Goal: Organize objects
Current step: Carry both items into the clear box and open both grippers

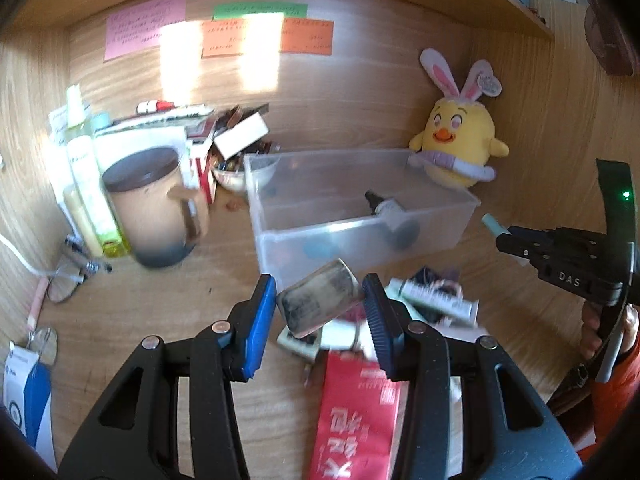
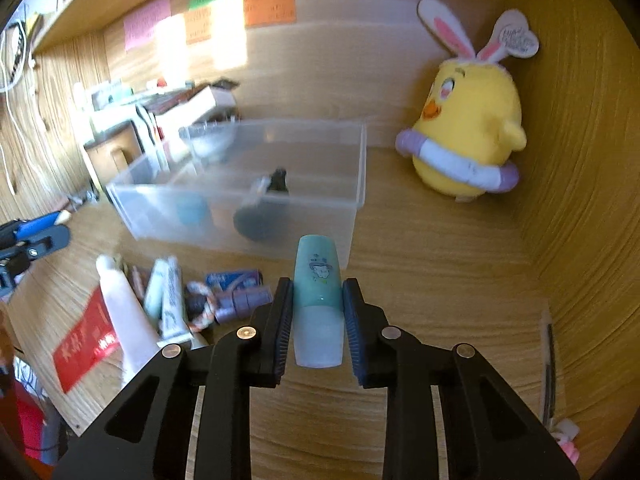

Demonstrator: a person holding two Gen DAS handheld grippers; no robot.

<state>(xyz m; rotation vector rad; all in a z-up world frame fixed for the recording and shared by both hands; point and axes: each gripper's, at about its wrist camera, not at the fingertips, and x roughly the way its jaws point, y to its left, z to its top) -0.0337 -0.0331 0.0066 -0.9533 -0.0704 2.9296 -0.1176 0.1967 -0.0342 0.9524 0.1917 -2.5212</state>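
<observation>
My left gripper (image 1: 320, 300) is shut on a small grey rectangular tin (image 1: 318, 302), lifted above a pile of tubes and packets (image 1: 432, 304) on the wooden desk. My right gripper (image 2: 316, 300) is shut on a teal and white bottle (image 2: 317, 300) with a cartoon print, held upright above the desk. A clear plastic bin (image 1: 360, 216) (image 2: 248, 184) stands just beyond both grippers; a dark bottle (image 1: 386, 208) (image 2: 268, 200) and a teal item lie inside. The right gripper (image 1: 504, 236) shows at the right edge of the left wrist view.
A yellow plush chick (image 1: 460, 148) (image 2: 472, 132) sits right of the bin. A brown lidded mug (image 1: 156, 208), bottles and stacked boxes crowd the left. A red packet (image 1: 356, 412) (image 2: 86, 340) lies near the pile. Glasses (image 1: 68, 280) rest at far left. Wooden walls enclose the desk.
</observation>
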